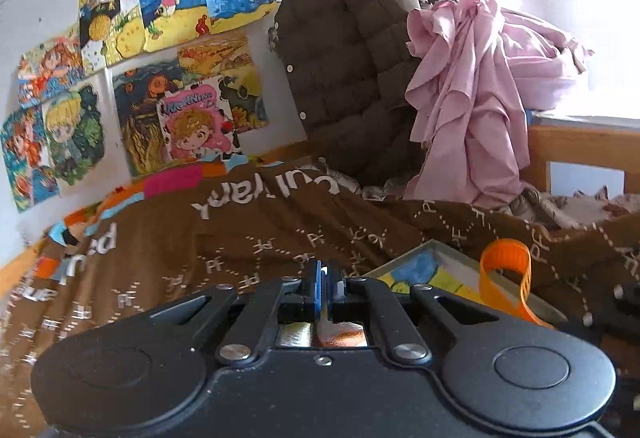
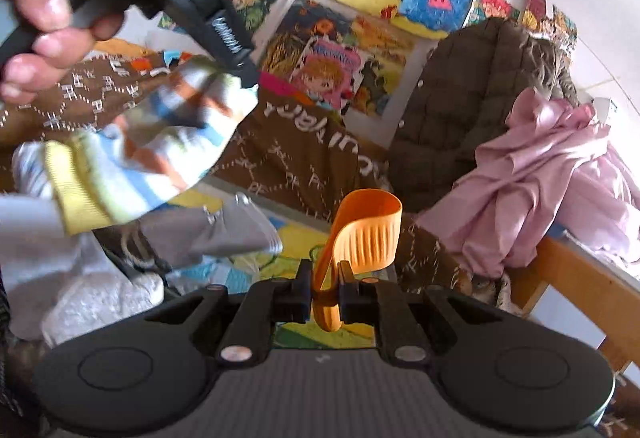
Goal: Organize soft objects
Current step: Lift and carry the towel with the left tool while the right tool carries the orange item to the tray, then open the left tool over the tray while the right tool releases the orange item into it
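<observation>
My left gripper (image 1: 325, 274) is shut, with a thin white sliver between its blue pads. In the right wrist view a hand holds that left gripper (image 2: 249, 75) at the top left. A striped cloth (image 2: 160, 154) in white, orange, blue and yellow hangs from its tip, blurred. My right gripper (image 2: 325, 278) is shut on a curled orange band (image 2: 366, 230). The orange band (image 1: 506, 270) also shows at the right of the left wrist view. Both hover over a brown printed bedspread (image 1: 240, 222).
A brown quilted jacket (image 1: 352, 62) and a crumpled pink cloth (image 1: 472, 110) are piled at the far end of the bed. A colourful flat box (image 2: 288, 238) lies below, with a grey cloth (image 2: 224, 234) and white fluffy fabric (image 2: 100, 298) beside it. A wooden bed frame (image 2: 580, 278) is at the right.
</observation>
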Tool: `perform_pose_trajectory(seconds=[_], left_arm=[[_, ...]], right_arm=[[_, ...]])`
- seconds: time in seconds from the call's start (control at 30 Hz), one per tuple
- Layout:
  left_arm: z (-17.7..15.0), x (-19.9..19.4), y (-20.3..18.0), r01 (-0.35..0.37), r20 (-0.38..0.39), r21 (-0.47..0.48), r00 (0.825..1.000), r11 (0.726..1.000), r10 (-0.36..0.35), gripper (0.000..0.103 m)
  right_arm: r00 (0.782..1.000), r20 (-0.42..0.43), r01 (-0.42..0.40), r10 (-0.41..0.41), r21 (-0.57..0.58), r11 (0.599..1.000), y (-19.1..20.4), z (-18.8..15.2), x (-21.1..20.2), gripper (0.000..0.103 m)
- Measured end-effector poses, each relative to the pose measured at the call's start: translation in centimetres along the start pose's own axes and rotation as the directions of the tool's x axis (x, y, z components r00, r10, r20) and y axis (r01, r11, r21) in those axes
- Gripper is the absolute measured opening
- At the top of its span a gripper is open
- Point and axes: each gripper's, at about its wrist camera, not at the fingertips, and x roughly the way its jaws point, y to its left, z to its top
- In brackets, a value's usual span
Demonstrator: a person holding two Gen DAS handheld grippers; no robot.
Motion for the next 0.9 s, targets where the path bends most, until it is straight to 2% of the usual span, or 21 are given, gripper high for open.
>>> perform_pose_trajectory(seconds=[0.2,0.37,0.6,0.73,0.8,0.9], left_arm=[[-1.4,3.0,0.2,0.028,-0.025,-0.069,0.999,0.997,-0.029,0.002],[-3.5,4.0,-0.2,0.061,-0.09,-0.081,0.994,0.995,-0.069,0.002],[-5.2,5.0,0.1,0.07,-0.182,-0.124,0.979,0.99,-0.092,0.003],[-5.7,4.6,0.0,0.074,-0.201,-0.118,0.975,0.99,-0.096,0.008],[-6.2,4.4,0.0,0.071,-0.206,-0.118,0.974,0.99,-0.094,0.015],[-6.9,4.1,-0.2,0.067,-0.219,-0.122,0.971,0.99,-0.092,0.016]], right_arm=[[0.998,-0.063,-0.022,0.023,0.02,1.0,0.5,-1.4,1.2,0.014],[0.997,-0.077,-0.026,0.03,0.054,0.998,-0.3,-1.5,1.6,0.016],[0.996,-0.087,-0.03,0.037,0.082,0.996,-0.8,-1.6,1.8,0.02],[0.995,-0.094,-0.028,0.037,0.093,0.995,-0.9,-1.6,1.8,0.021],[0.994,-0.097,-0.032,0.042,0.101,0.994,-1.1,-1.7,1.8,0.025],[0.994,-0.098,-0.032,0.042,0.099,0.995,-1.0,-1.7,1.5,0.03]])
